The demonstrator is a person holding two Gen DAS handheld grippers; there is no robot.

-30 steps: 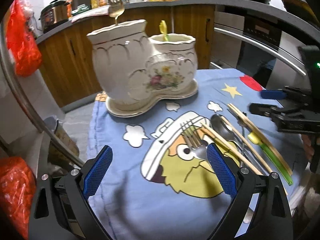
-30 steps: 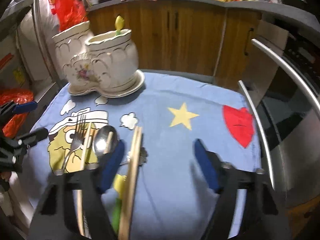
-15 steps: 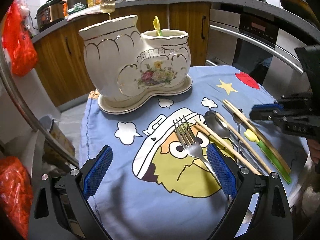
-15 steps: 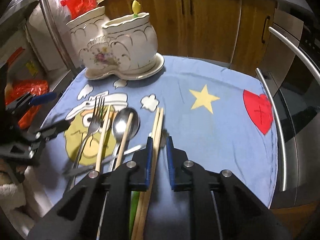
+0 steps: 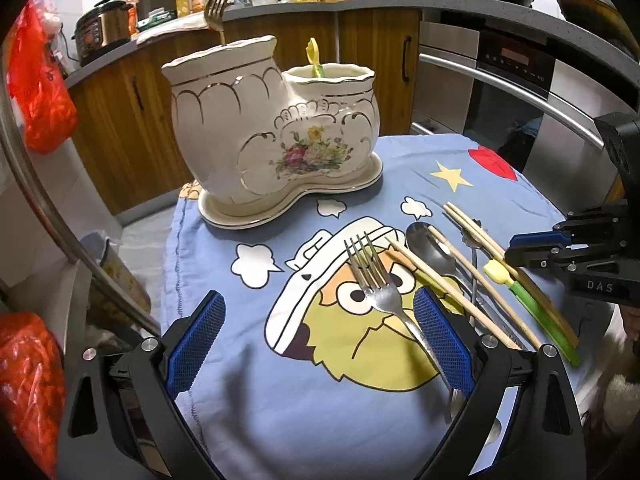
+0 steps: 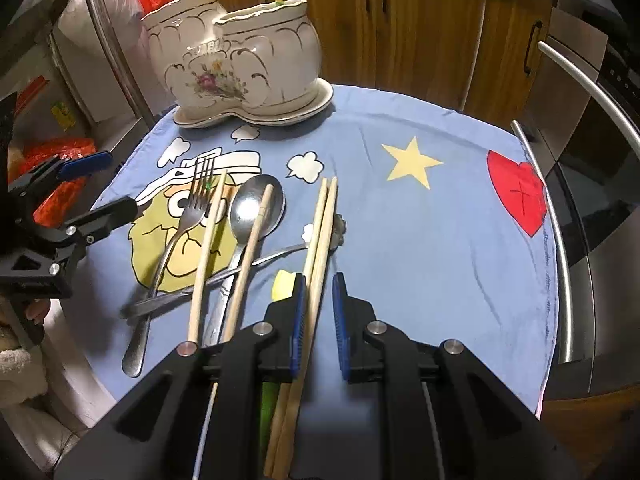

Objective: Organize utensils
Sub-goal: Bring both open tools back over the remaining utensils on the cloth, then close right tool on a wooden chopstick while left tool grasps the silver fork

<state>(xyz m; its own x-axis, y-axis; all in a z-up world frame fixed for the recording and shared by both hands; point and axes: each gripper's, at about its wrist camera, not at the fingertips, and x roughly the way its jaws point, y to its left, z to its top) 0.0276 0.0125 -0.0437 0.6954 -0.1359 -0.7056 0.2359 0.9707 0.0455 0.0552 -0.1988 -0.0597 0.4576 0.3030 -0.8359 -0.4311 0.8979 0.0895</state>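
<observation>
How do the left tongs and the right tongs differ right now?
The left tongs gape wide; the right tongs are nearly closed. The left tongs hover above the cloth by a fork, gripping nothing; the right tongs straddle a pair of chopsticks, a slim gap showing. Both have blue pads on black arms.

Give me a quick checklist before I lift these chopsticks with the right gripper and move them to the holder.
1. Right gripper straddles the chopsticks: ok.
2. Both sticks between the pads: ok, side by side.
3. Pads clamped on them: not ok, a gap shows beside one pad.
4. Green utensil outside the grip: ok, just beyond the other pad.
5. Room in the ceramic holder: cannot tell, insides hidden.
6. Left gripper out of the way: ok, open near the fork.
</observation>
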